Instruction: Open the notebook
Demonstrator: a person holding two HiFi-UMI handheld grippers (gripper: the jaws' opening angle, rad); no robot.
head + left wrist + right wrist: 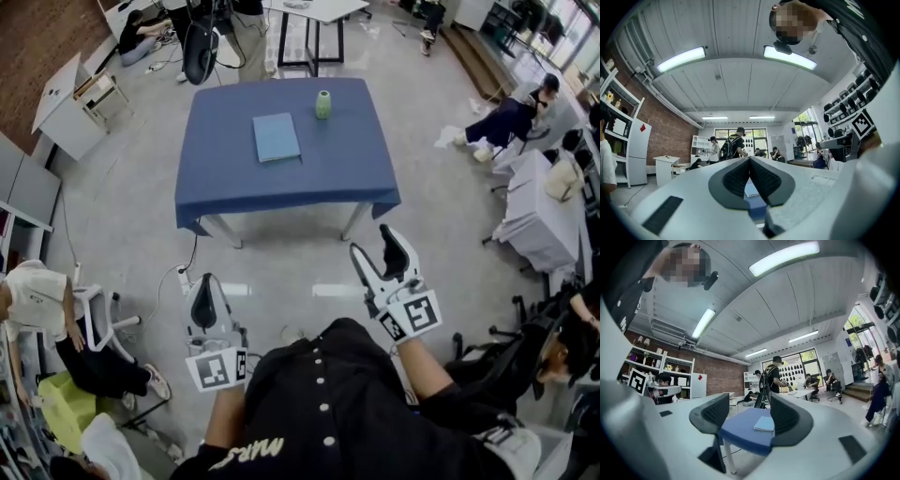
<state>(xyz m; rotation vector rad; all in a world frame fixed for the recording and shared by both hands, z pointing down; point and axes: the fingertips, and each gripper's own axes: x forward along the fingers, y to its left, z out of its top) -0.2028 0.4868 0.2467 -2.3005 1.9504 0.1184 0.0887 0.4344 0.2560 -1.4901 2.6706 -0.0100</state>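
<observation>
Well ahead of both grippers, on a table [361,183] draped in dark-blue cloth: a closed notebook [277,137], lying flat, a little left of the table's middle and not yet within reach. Long axis running away from the person with a slight skew, one short edge toward the table's near side. Roughly between the lines of the two grippers, so open to either. Right gripper [373,242] held farther forward and nearer the near table edge, probably the first to arrive. Left gripper [203,286] lower and farther back, over bare floor. Left fingers pressed together, dark pads meeting in a single seam with nothing between them. Right fingers spread wide and empty, framing the table and notebook in the right gripper view. Notebook thin, rectangular, pale-blue cover, matte, no visible clasp or spiral at this range; side of the spine impossible to tell. Cloth soft, hanging over the edges in folds. Just beside the notebook's far right corner, apart from it, a small pale-green vase [322,104], upright. Gripper bodies smooth white plastic, pads dark with a fine ribbed texture, likely good for catching a cover's edge.
</observation>
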